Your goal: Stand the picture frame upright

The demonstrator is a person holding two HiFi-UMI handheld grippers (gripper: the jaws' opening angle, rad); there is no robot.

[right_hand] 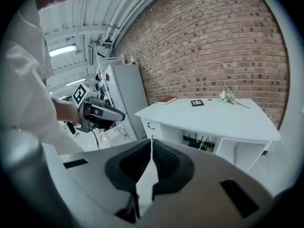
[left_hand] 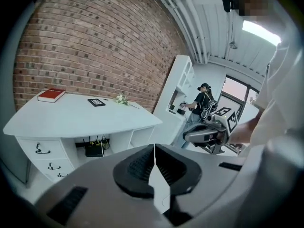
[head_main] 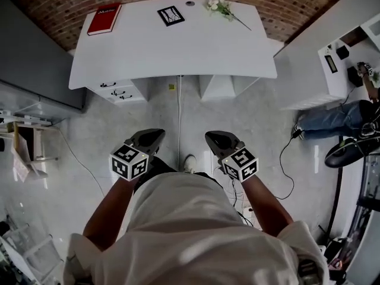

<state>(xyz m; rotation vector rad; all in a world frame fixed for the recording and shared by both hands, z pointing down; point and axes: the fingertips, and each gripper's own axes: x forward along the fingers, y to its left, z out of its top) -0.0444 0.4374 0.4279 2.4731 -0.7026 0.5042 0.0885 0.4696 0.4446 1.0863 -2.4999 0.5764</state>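
Observation:
A small black picture frame (head_main: 171, 15) lies flat on the white desk (head_main: 172, 55) near its far edge; it also shows as a dark rectangle in the left gripper view (left_hand: 96, 102) and the right gripper view (right_hand: 197, 102). My left gripper (head_main: 155, 136) is held over the floor, well short of the desk, jaws shut and empty. My right gripper (head_main: 215, 139) hangs beside it at the same height, also shut with nothing in it. Each gripper sees the other: the right gripper (left_hand: 202, 136) and the left gripper (right_hand: 107, 114).
A red book (head_main: 104, 18) lies at the desk's far left and a sprig of white flowers (head_main: 222, 7) at its far right. Drawers (head_main: 116, 91) sit under the desk's left side. A cable (head_main: 179, 117) runs down the floor. A person (head_main: 332, 119) sits at right.

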